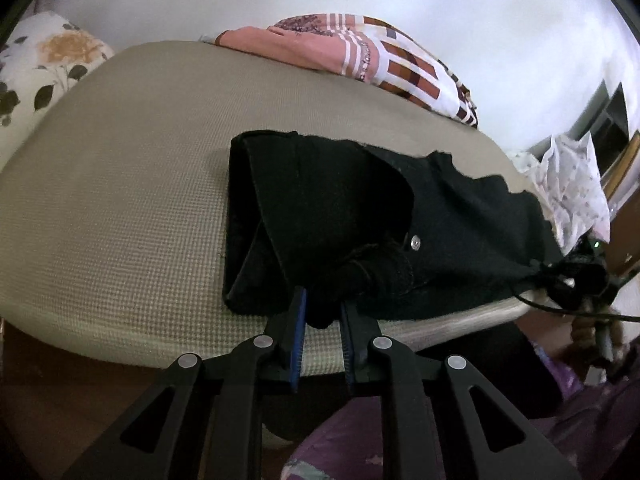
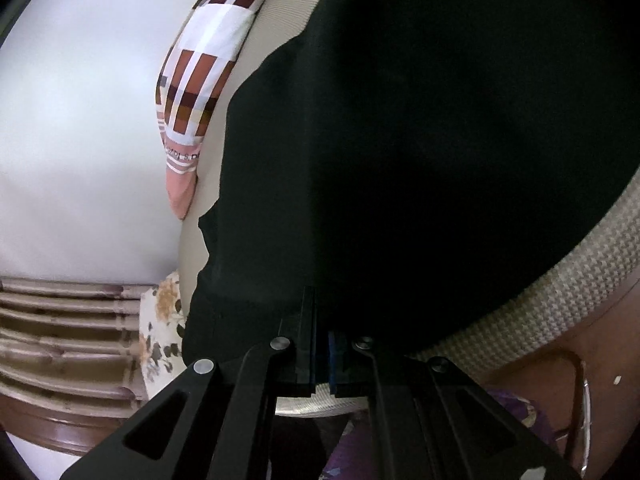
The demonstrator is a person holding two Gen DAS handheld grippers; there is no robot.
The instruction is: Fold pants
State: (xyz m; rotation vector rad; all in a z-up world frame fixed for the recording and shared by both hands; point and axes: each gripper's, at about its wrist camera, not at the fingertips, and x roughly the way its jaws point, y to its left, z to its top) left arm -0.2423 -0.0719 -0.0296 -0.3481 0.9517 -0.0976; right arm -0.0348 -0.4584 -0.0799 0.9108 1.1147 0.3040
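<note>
The left gripper (image 1: pixel 323 310) was clenched on a bunched edge of the black pants (image 1: pixel 360 220); the right gripper (image 2: pixel 322 344) pinched another edge. Both held the cloth taut, probably to lay a fold flat. The pants lay half-folded on the beige mattress (image 1: pixel 120 200), near its front edge.

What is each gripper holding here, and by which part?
Both hold the black pants: left gripper pinches a bunched near edge by the waistband button; right gripper clamps another edge.
</note>
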